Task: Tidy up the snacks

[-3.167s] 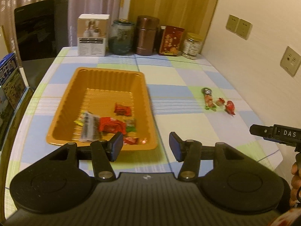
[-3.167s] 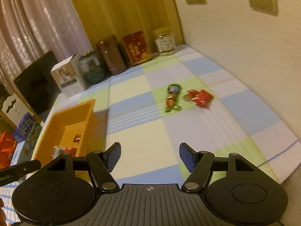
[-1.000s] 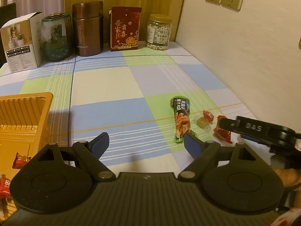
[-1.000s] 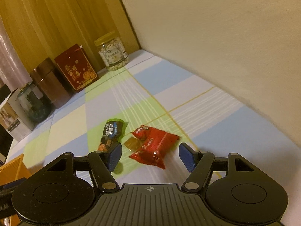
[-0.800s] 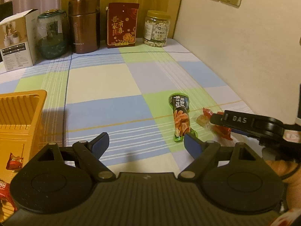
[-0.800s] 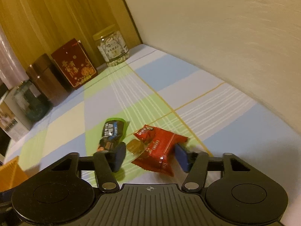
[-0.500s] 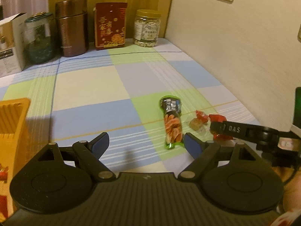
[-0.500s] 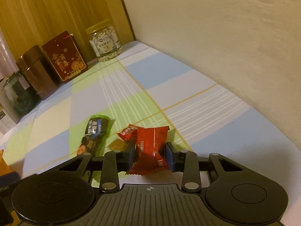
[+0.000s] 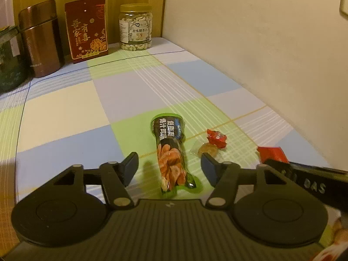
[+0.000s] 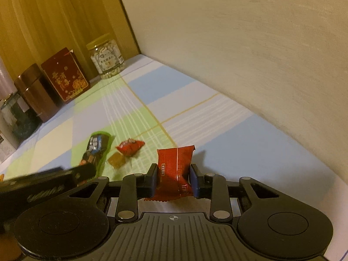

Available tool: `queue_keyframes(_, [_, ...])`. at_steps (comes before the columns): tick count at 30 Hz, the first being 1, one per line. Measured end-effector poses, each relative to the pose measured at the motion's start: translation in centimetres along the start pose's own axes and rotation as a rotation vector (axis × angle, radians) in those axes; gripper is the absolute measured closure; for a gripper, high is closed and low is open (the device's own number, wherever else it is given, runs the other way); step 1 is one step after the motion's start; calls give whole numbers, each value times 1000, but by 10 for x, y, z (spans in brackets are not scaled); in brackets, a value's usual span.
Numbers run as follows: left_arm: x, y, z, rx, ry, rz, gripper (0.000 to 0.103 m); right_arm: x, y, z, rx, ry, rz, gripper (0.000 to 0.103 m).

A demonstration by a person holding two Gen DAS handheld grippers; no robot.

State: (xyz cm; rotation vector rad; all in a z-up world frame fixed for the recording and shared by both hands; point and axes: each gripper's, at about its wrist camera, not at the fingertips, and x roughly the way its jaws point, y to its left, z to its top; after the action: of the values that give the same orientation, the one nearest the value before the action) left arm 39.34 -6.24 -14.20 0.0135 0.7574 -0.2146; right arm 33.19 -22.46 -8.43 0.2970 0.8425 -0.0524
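My right gripper [image 10: 173, 181], open around the red snack packet [image 10: 175, 169] a second ago, now pinches it at lower centre of its view, lifted off the checked counter [image 10: 228, 134]. My left gripper [image 9: 169, 165] stays spread wide, now straddling the green-edged snack tube [image 9: 171, 152] at frame centre. The small red candy [image 9: 216, 138] and amber candy [image 9: 207, 149] lie unmoved just right of it.

red box [image 9: 88, 29]: gold characters 吾家有喜
nut jar [image 9: 135, 27]: label reads 原味腰果仁
green packet [image 9: 171, 152]: white characters, too warped to make out, with "Cal" on a blue patch
right gripper [image 9: 313, 184]: "DAS" on its side
red packet [image 10: 175, 171]: small print, unreadable
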Motion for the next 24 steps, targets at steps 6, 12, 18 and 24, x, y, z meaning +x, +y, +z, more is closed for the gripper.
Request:
queue_keyframes(6, [17, 0, 0, 21, 18, 4, 71, 0, 0, -3, -15, -5, -1, 72])
queue_keyframes(12, [-5, 3, -17, 3, 45, 35, 76, -5, 5, -5, -20, 4, 19, 72])
queue_keyframes(18, [-54, 8, -56, -63, 61, 64, 76, -20, 20, -17, -37, 38, 60, 72])
queue_keyframes(24, [-87, 6, -91, -19, 46, 99, 76, -32, 38, -30, -92, 66, 108, 72])
